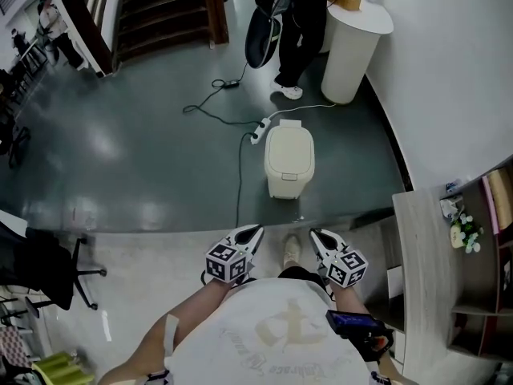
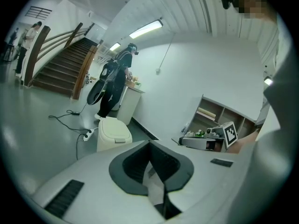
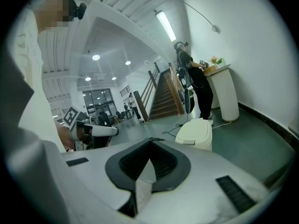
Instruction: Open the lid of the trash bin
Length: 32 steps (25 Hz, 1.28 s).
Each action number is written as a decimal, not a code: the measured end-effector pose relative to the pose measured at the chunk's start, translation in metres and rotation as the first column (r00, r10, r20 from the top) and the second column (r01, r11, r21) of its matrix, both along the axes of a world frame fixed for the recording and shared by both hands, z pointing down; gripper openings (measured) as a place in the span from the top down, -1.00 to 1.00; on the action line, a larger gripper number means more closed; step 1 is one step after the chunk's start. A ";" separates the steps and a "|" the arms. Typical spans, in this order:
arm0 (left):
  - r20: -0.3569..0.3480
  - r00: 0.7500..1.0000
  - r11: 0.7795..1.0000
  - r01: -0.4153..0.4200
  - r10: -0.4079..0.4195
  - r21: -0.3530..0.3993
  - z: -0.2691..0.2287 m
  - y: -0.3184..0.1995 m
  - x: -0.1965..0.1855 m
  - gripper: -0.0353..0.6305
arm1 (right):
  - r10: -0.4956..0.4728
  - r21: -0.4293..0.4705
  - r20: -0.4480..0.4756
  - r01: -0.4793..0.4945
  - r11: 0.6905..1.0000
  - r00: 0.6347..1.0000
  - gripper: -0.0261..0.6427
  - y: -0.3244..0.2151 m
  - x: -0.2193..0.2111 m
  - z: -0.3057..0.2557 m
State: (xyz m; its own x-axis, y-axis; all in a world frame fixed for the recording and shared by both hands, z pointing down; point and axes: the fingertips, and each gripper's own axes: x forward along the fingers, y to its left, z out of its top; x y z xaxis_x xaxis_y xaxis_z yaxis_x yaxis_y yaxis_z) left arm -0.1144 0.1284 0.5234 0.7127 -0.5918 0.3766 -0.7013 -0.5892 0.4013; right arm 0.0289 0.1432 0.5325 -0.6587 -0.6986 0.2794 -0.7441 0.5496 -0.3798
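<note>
A cream plastic trash bin [image 1: 289, 160], lid down and contents unseen, stands on the dark floor [image 1: 160, 159] well ahead of the fingertips. The left gripper [image 1: 254, 232] and right gripper [image 1: 316, 236] have their jaws pressed together, holding nothing.

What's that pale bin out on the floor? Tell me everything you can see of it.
The trash bin is a small cream box with rounded corners, seemingly plastic. Its gently domed lid is shut, with a small tab at the front edge. It stands upright on the dark glossy floor. A white power strip lies beside its far corner. Only the floor visibly touches it.
</note>
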 end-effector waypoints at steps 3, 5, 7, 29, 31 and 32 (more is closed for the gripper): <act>0.005 1.000 1.000 0.004 -0.004 -0.009 0.002 -0.022 0.010 0.85 | -0.014 -0.005 0.002 0.014 1.000 1.000 0.91 -0.028 0.007 0.003; 0.005 1.000 1.000 0.004 -0.004 -0.015 0.004 -0.037 0.017 0.85 | -0.026 -0.005 -0.001 0.026 1.000 1.000 0.91 -0.046 0.010 0.003; 0.005 1.000 1.000 0.006 -0.006 -0.021 0.006 -0.052 0.022 0.85 | -0.036 -0.005 -0.002 0.036 0.999 0.999 0.91 -0.064 0.013 0.004; 0.060 0.991 0.989 0.126 -0.121 -0.082 0.030 -0.192 0.084 0.85 | -0.209 -0.045 -0.015 0.209 0.977 0.978 0.91 -0.221 0.070 0.027; 0.070 0.989 0.987 0.137 -0.131 -0.086 0.032 -0.197 0.090 0.85 | -0.232 -0.051 -0.010 0.231 0.972 0.973 0.91 -0.227 0.072 0.030; 0.075 0.988 0.986 0.141 -0.135 -0.088 0.032 -0.200 0.093 0.85 | -0.246 -0.053 -0.010 0.245 0.968 0.969 0.91 -0.230 0.073 0.031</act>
